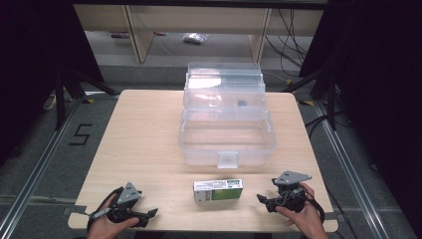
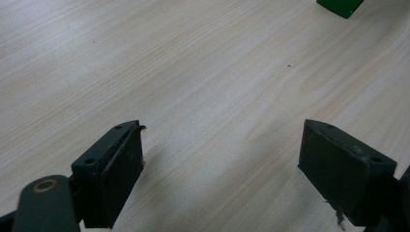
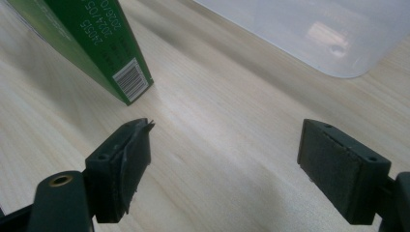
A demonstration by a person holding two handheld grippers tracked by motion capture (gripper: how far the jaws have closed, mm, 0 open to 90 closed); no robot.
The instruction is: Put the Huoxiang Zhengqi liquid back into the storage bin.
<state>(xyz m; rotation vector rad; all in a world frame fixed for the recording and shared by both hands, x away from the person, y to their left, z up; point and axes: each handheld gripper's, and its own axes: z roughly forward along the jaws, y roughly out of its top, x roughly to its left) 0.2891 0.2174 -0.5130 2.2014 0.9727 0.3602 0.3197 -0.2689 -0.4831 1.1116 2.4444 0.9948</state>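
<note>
Partly cropped — green box corner.

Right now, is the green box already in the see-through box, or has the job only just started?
Only just started. Done: the clear plastic box already stands open on the table. In hand: nothing; the left gripper and right gripper are both open and empty, one on each side of the green box. Left: probably grabbing the green box, which lies in front of the clear one, and putting it inside.
</note>
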